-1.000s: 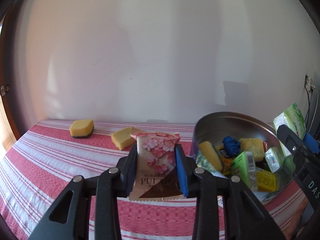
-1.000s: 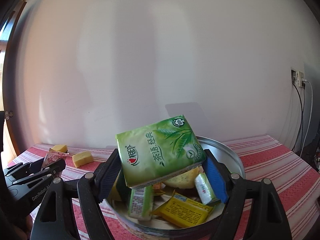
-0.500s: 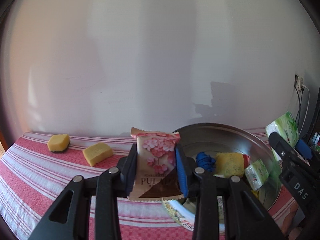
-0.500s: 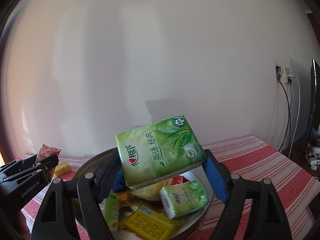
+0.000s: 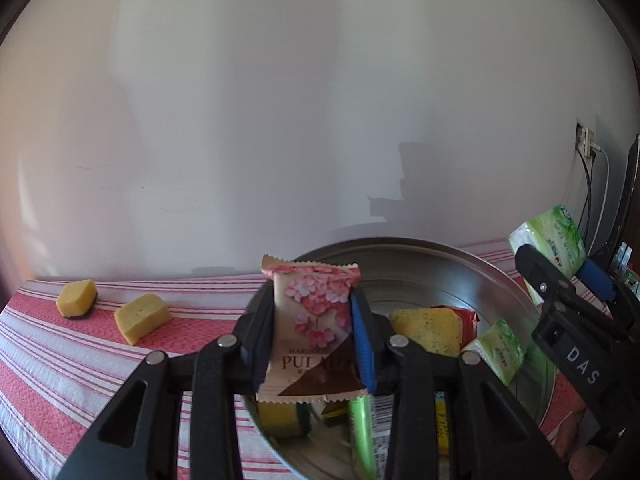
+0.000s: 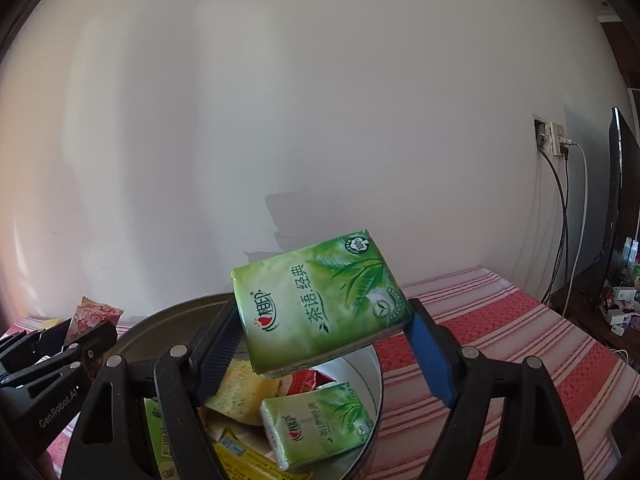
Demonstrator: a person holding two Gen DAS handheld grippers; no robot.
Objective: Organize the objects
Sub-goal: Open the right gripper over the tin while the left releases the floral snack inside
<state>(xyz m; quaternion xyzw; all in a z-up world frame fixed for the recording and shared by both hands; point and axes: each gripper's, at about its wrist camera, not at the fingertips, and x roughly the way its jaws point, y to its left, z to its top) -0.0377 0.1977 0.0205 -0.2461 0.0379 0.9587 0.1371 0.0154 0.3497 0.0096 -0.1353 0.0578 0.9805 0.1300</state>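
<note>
While your left claw pinches the pink flowered snack packet upright between its pads, it hangs over the near rim of the metal bowl, which sits on the red-and-white striped cloth covering the counter. Your right claw stands wide but is filled: its pads press the two ends of a green tissue pack, held tilted above the same bowl. Inside the bowl you can see a yellow sponge, a smaller green tissue pack, a red wrapper and a yellow packet, piled loosely against one another. To the left of the bowl, two yellow sponges lie well apart from it on the cloth, the farther sponge with a dark underside.
</note>
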